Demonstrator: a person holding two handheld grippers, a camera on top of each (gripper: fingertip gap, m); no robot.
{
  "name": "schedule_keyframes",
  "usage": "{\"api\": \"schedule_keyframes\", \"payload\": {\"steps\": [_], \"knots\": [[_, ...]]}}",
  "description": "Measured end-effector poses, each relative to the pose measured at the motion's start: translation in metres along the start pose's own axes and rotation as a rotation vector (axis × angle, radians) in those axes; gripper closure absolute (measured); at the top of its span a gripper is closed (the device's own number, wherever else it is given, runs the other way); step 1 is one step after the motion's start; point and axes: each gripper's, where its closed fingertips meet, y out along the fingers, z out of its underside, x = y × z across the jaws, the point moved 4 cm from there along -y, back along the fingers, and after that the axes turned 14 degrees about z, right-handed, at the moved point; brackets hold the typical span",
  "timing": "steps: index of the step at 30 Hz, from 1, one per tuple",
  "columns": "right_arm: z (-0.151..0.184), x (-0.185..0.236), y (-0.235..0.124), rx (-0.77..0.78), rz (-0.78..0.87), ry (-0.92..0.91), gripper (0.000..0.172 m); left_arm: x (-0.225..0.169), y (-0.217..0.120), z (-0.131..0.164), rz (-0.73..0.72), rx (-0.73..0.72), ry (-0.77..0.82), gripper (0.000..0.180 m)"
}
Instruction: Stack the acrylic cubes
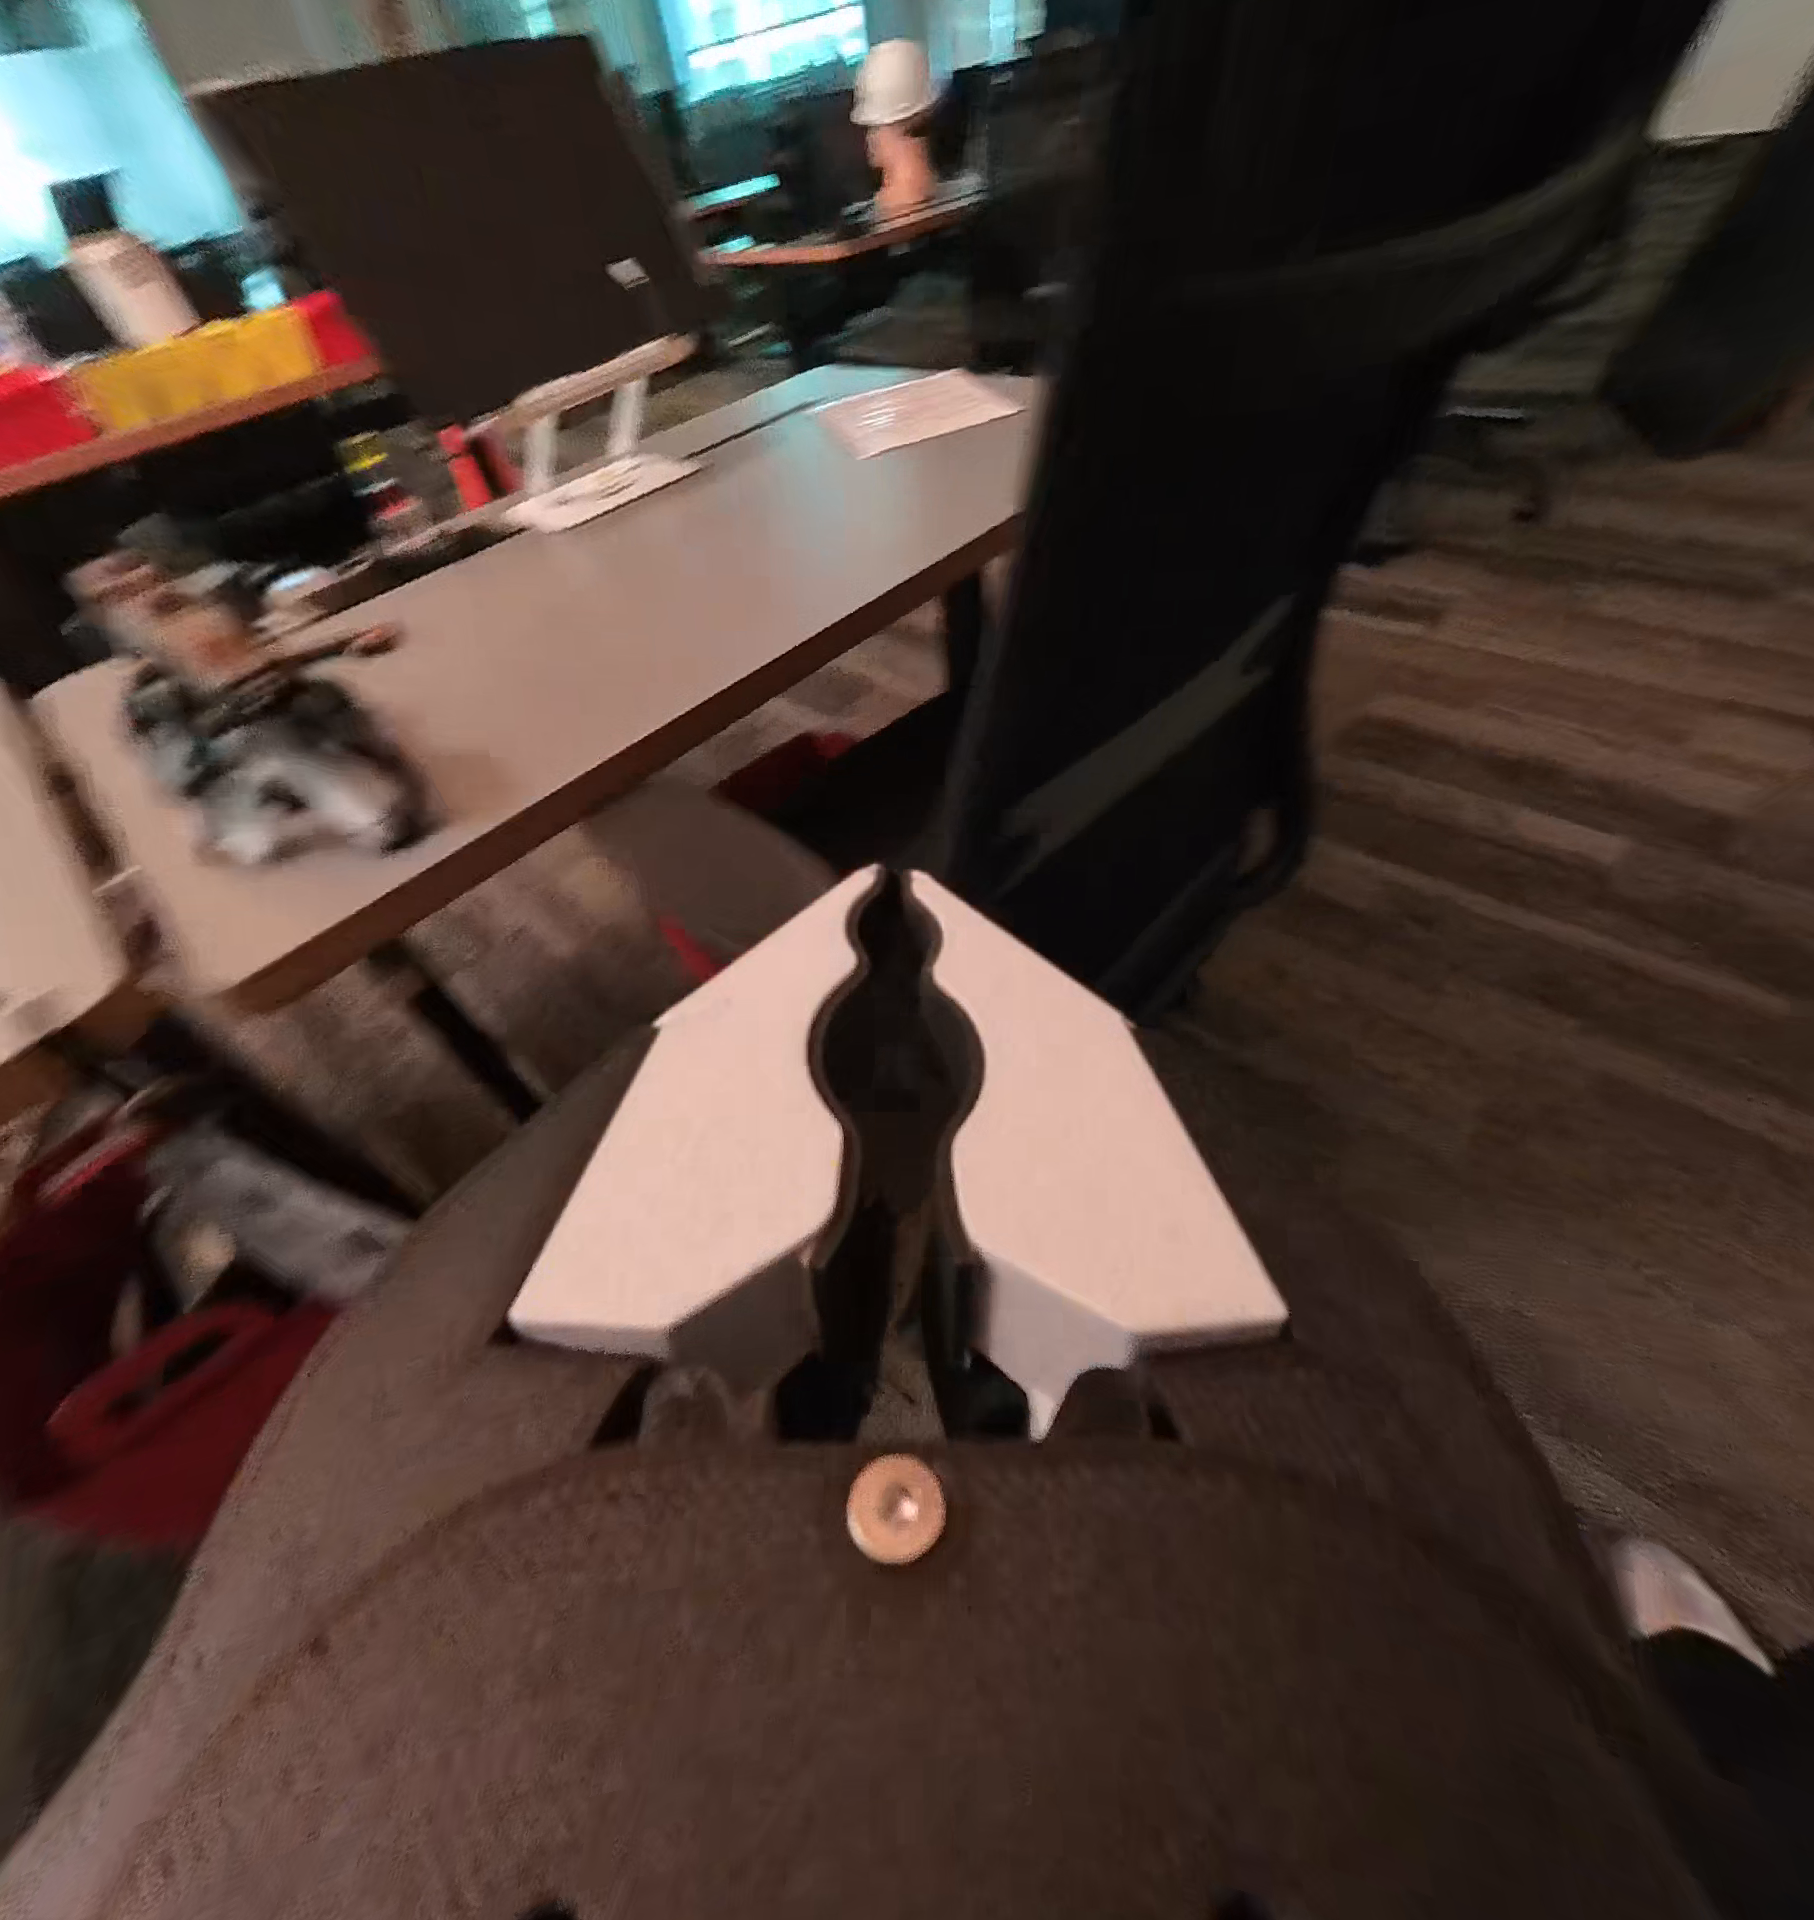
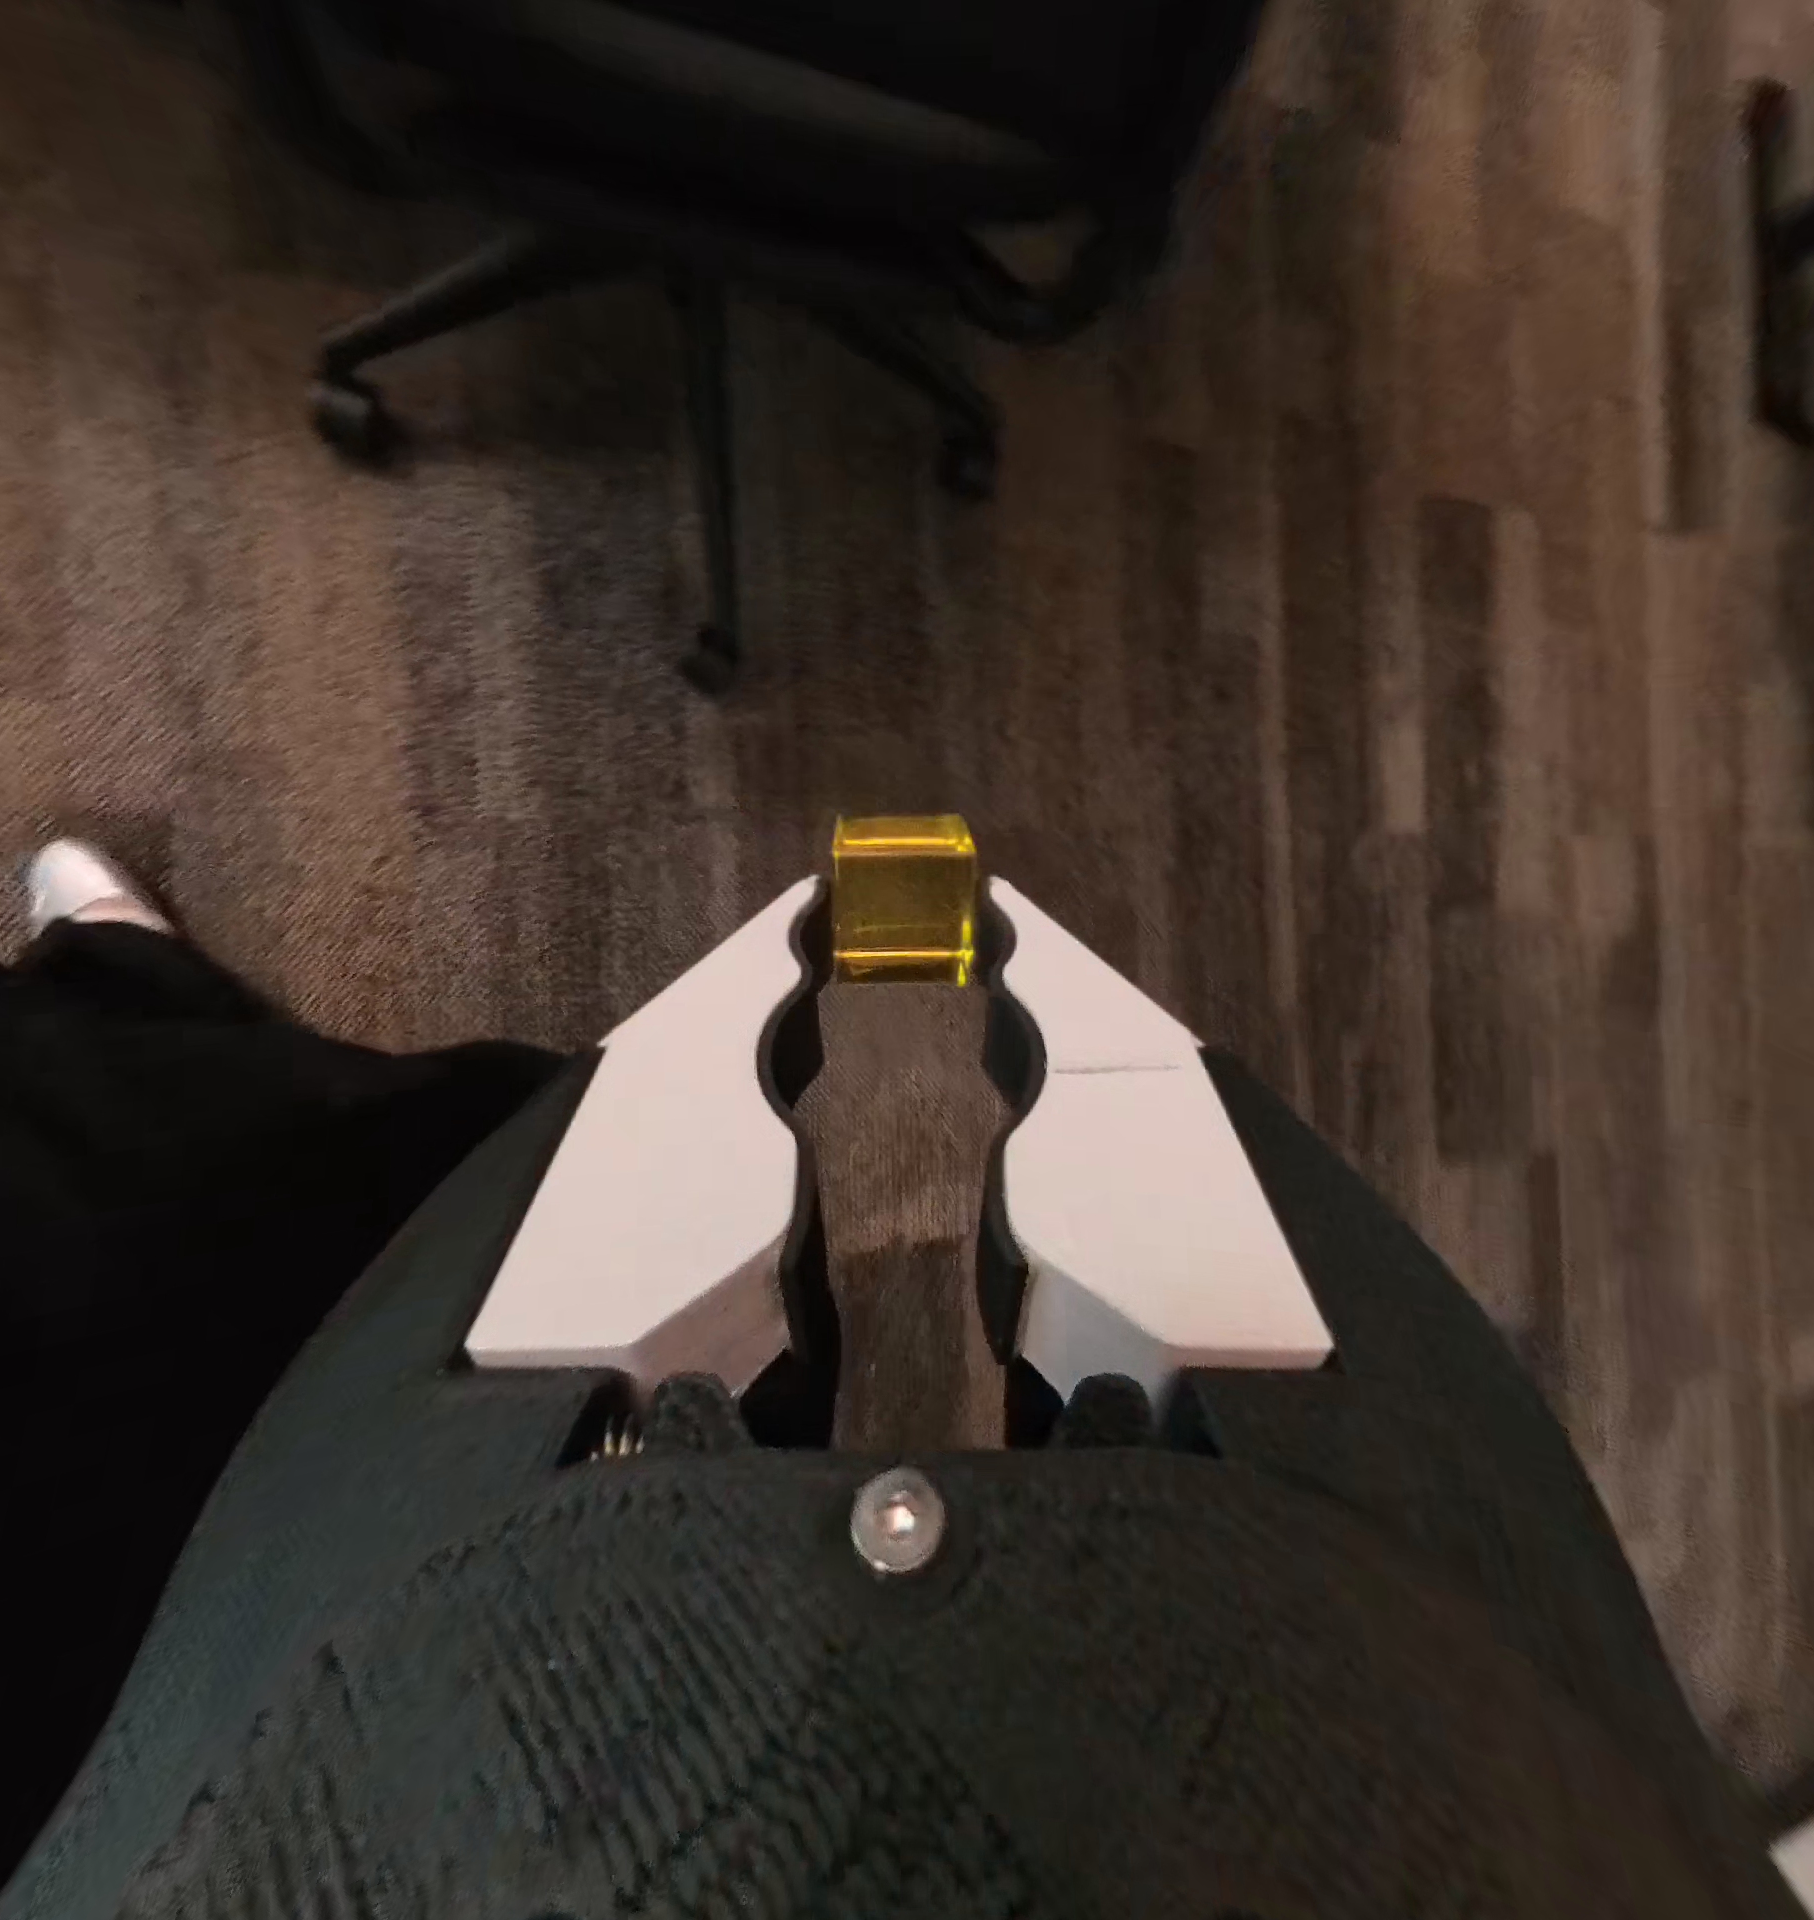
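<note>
1. Yellow cube (image 2: pixel 903 899), translucent, sits at the tips of the right gripper (image 2: pixel 903 914), both pads pressed against its sides; carpet (image 2: pixel 363 644) lies beneath; a black chair base (image 2: pixel 716 343) stands at twelve o'clock.
2. Left gripper (image 1: pixel 895 883) is clenched, tips meeting on nothing; a grey table (image 1: pixel 622 623) lies at ten o'clock, a black chair (image 1: pixel 1173 520) at one o'clock; this view is blurred.

Dim, warm indoor light; bright windows (image 1: pixel 9 135) glare at far left. Motion blur smears both wide-angle views, edges curved.
</note>
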Motion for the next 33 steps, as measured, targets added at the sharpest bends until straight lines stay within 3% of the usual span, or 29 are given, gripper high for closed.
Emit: {"api": "schedule_keyframes", "payload": {"steps": [5,8,11,14,18,23,26,30,33], "knots": [[0.072,-0.101,-0.067,-0.021,0.163,0.185,0.146,-0.124,0.095,-0.076,0.273,-0.032,0.117,0.180],[0.120,-0.172,-0.095,-0.003,0.289,0.192,0.146,-0.194,0.151,-0.106,0.338,-0.019,0.149,0.180],[0.158,-0.242,-0.103,-0.024,0.388,0.323,0.146,-0.268,0.206,-0.130,0.443,-0.054,0.128,0.180],[0.175,-0.295,-0.087,-0.036,0.410,0.442,0.146,-0.325,0.253,-0.142,0.476,-0.035,0.076,0.180],[0.145,-0.345,-0.045,-0.163,0.332,0.414,0.146,-0.376,0.296,-0.148,0.544,-0.033,-0.009,0.180],[0.074,-0.406,0.034,-0.361,0.253,0.470,0.146,-0.398,0.370,-0.139,0.570,0.039,0.077,0.174],[0.022,-0.440,0.088,-0.460,0.222,0.492,0.146,-0.400,0.436,-0.157,0.585,0.000,0.116,0.172],[-0.039,-0.485,0.149,-0.517,0.182,0.419,0.146,-0.401,0.547,-0.196,0.586,-0.070,0.175,0.166],[-0.068,-0.525,0.181,-0.498,0.130,0.352,0.146,-0.399,0.627,-0.232,0.595,-0.114,0.093,0.161]]}}
